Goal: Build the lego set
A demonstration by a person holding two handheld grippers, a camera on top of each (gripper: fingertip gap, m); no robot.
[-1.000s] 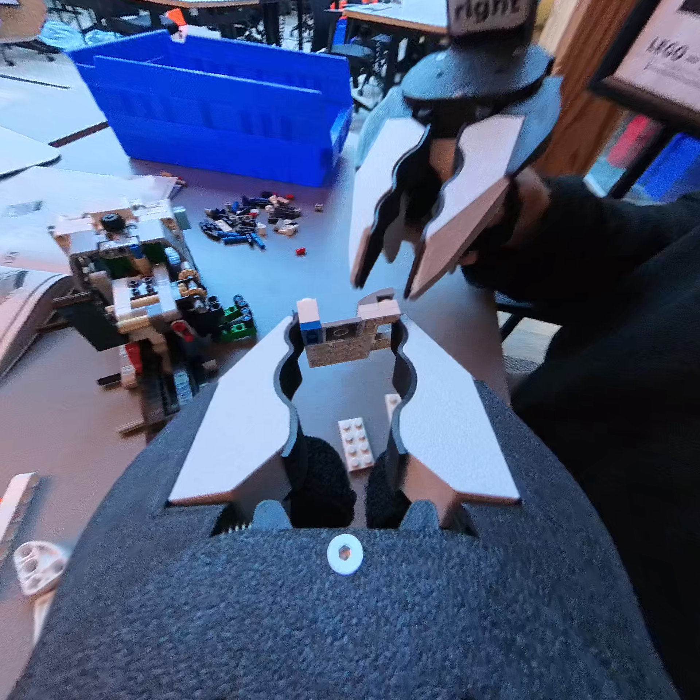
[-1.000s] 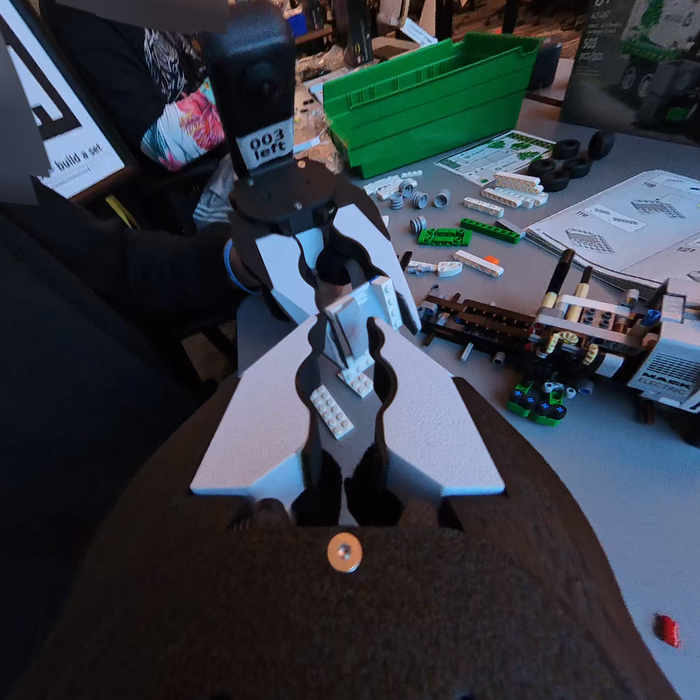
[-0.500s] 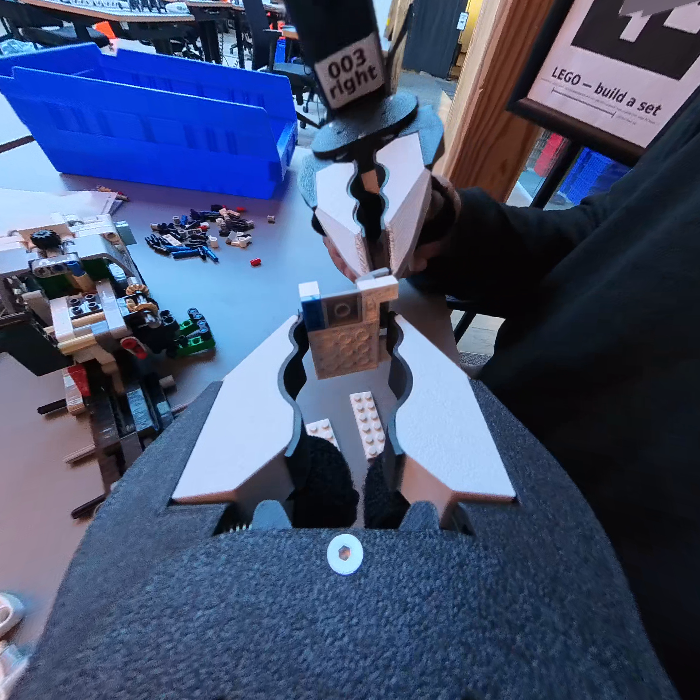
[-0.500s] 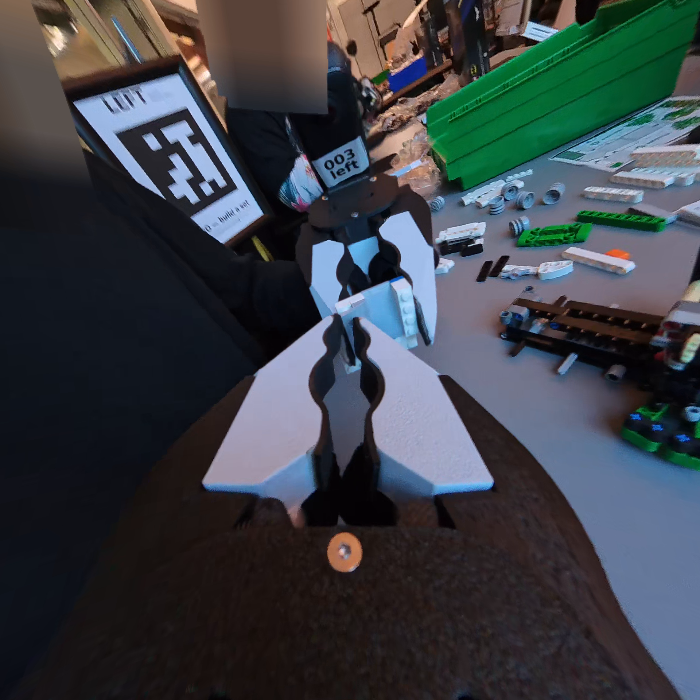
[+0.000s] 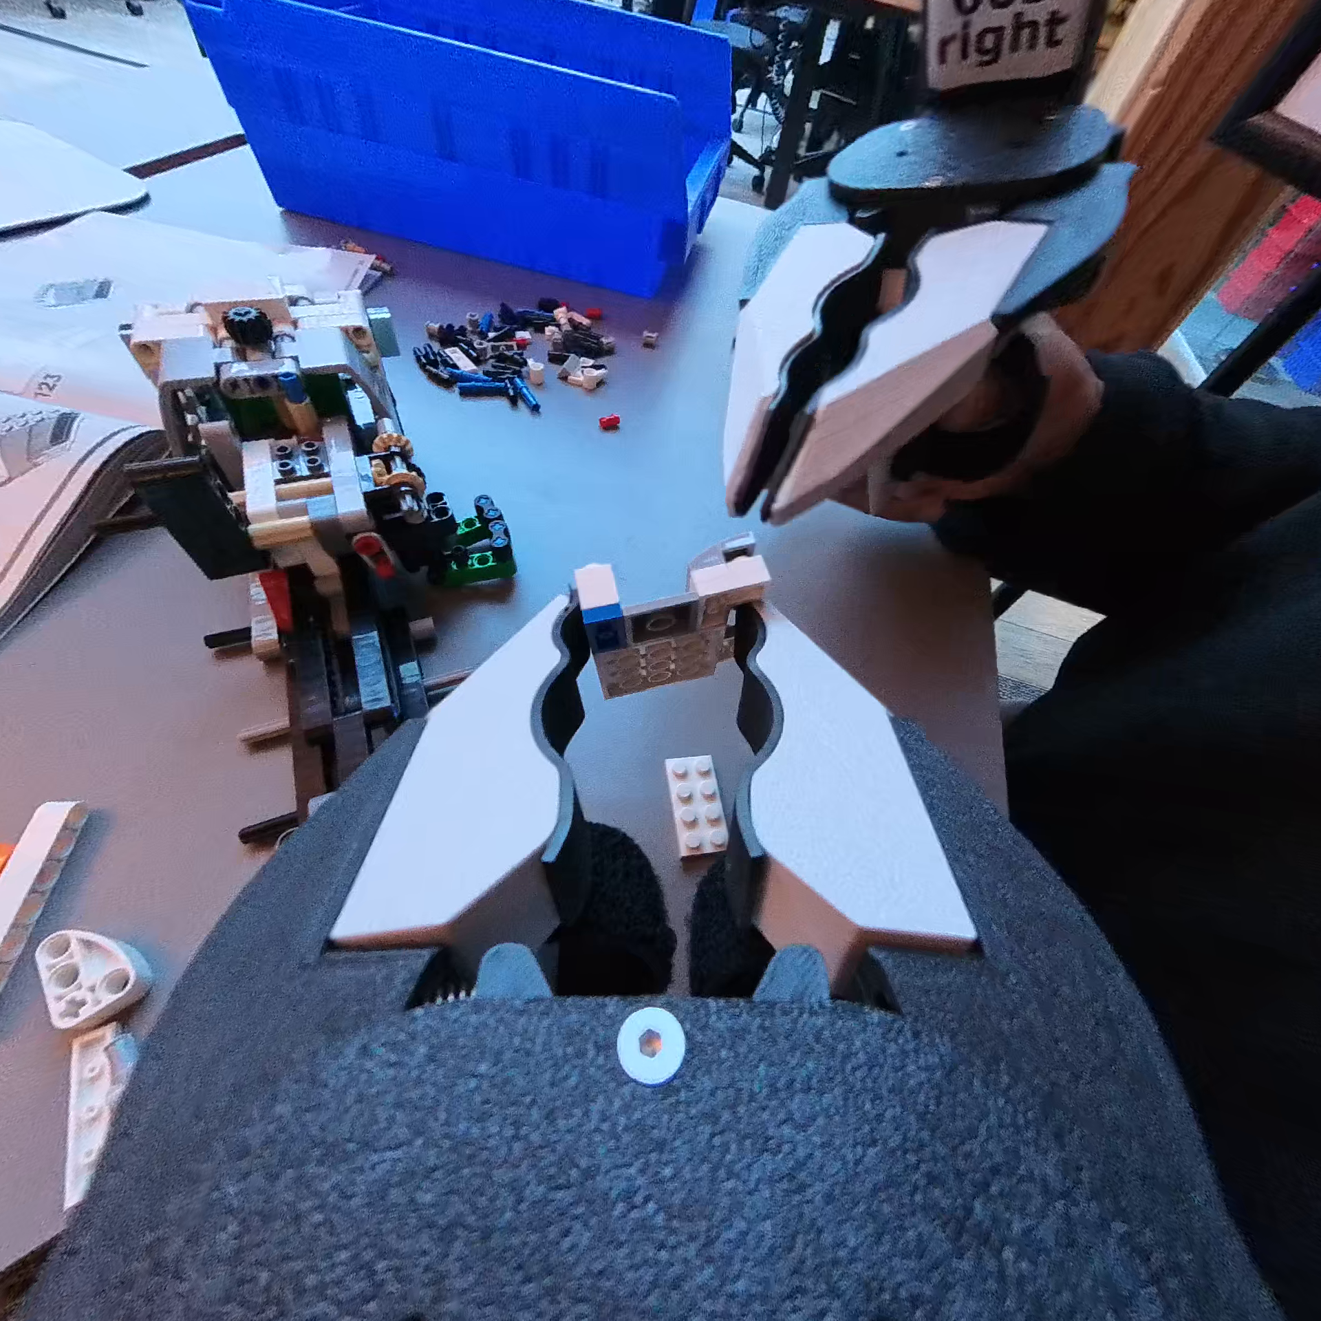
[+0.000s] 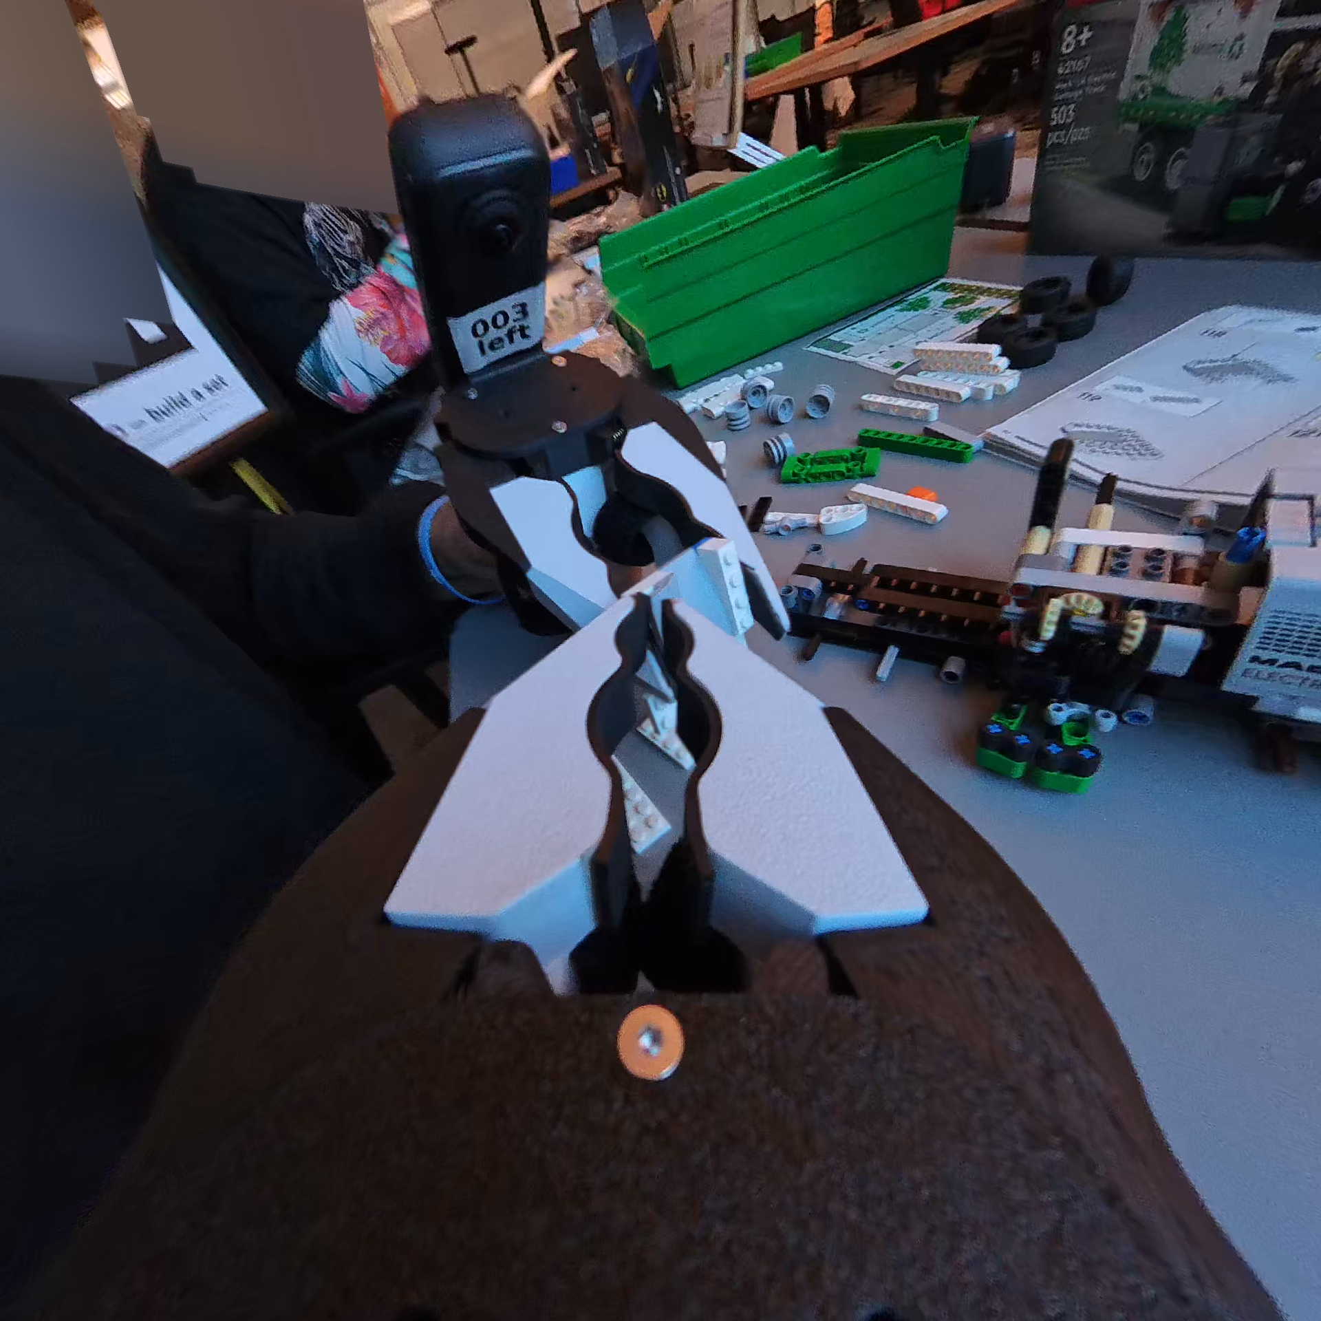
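Build is partway. Truck chassis (image 5: 300, 457) stands half-built on the worktop (image 5: 643, 486), with loose parts (image 5: 515, 350) and a white plate (image 5: 697, 804) lying unused. Left claw (image 5: 661, 629) pinches a small white-grey sub-assembly (image 5: 665, 622) in the air. Right claw (image 5: 758, 504) is pressed nearly together, empty, just above it. Wheels (image 6: 1044, 314) unmounted.

blue bin (image 5: 457, 136), green bin (image 6: 779, 250), white brick (image 5: 697, 804)
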